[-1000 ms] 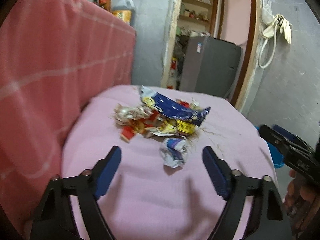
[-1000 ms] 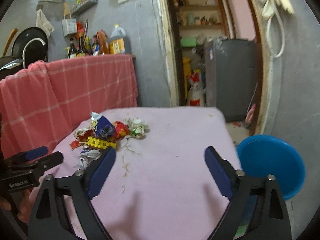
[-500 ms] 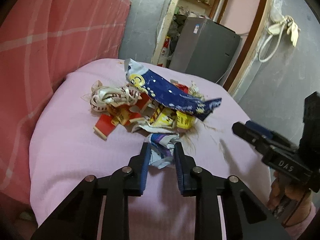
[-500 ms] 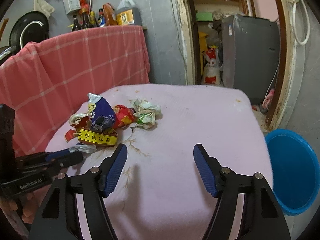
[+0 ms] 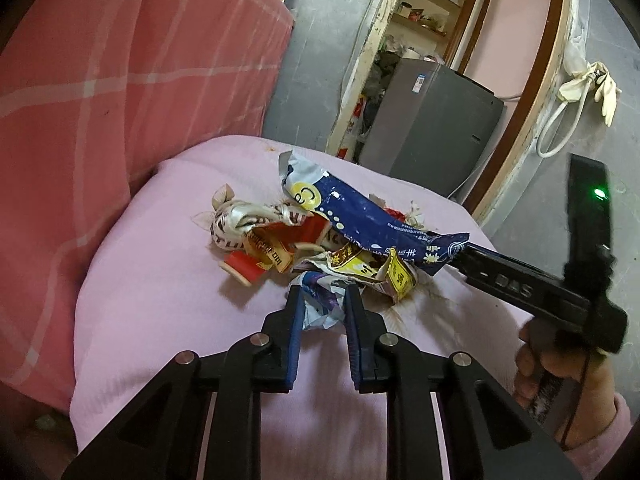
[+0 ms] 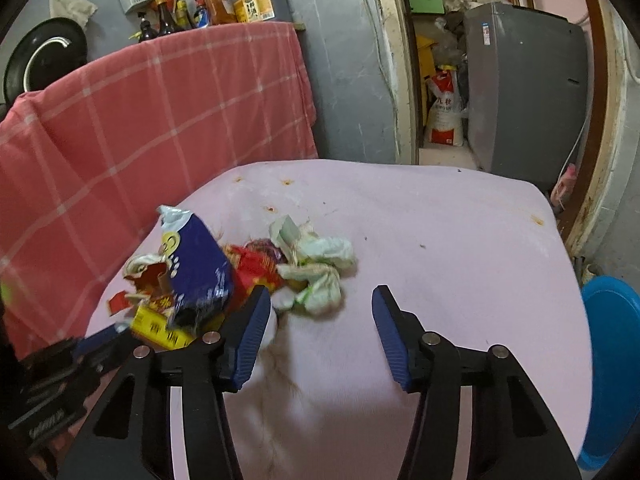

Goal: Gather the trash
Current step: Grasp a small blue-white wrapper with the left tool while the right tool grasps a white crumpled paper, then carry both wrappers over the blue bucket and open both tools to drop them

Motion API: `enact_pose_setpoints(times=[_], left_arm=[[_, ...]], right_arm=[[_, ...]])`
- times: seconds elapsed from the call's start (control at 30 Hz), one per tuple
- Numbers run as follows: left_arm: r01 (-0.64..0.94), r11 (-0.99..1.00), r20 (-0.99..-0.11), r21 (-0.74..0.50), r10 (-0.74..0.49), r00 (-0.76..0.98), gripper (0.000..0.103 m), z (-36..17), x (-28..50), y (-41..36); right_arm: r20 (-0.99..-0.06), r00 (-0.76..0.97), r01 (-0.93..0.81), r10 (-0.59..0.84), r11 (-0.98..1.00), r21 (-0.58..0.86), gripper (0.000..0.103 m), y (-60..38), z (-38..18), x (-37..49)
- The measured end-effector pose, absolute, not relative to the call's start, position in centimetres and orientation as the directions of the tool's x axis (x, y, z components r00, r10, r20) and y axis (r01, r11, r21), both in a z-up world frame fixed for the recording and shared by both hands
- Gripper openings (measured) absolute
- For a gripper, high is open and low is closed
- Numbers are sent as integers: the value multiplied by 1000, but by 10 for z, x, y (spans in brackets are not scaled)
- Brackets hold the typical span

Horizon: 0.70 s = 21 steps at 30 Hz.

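Note:
A pile of trash lies on the pink-covered table (image 5: 168, 312): a blue snack bag (image 5: 360, 216), red and yellow wrappers (image 5: 276, 248) and a crumpled white-and-blue wrapper (image 5: 322, 304). My left gripper (image 5: 322, 300) is shut on the crumpled wrapper at the pile's near edge. My right gripper (image 6: 318, 306) is open just above the table, with pale green crumpled paper (image 6: 320, 268) just beyond its fingertips and the blue bag (image 6: 196, 268) to its left. The right gripper also shows in the left wrist view (image 5: 520, 284).
A blue basin (image 6: 612, 364) sits below the table's right edge. A red checked cloth (image 6: 160, 120) hangs along the left side. A grey cabinet (image 6: 524, 92) and a doorway stand behind the table. Bottles (image 6: 248, 0) stand on a shelf behind the cloth.
My left gripper moved forward and closed on the crumpled wrapper. My right gripper moved forward and left toward the pile, its jaws narrowing but still open.

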State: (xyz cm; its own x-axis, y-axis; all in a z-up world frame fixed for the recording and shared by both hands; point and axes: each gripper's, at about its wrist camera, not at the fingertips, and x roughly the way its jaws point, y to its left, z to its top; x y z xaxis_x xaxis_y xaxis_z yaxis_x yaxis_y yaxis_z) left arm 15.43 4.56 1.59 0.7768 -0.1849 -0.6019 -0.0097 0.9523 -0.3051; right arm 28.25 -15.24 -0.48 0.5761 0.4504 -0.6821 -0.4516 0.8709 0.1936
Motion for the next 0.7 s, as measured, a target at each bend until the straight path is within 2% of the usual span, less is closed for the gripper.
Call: enact_pose_setpoints(times=[0.07,0.13,0.23,0.33,0.7], left_arm=[[-13,954,-601,-298,-177,779,16,17,156,40],[-12,954,-599,-299,-178,781,16,17,151,37],[-8,956,-600,-293,-177,780,16,16,146,34],[-6,955,-604,-296,-182,776,15,16,144,31],[10,945,-602,-328,-217,769,14,18,114,11]], right_arm=[[-698,552,-448,457,868,214,42,-150,-10,292],[-705,544,-437,455,871,225,27,-151,-13,296],[-698,550,-429,459,872,236,14,-156,-14,294],[-679,567,-426,466,872,242,10,-165,-11,286],[-571,644,-400,509,860,317,9,-218,9,231]])
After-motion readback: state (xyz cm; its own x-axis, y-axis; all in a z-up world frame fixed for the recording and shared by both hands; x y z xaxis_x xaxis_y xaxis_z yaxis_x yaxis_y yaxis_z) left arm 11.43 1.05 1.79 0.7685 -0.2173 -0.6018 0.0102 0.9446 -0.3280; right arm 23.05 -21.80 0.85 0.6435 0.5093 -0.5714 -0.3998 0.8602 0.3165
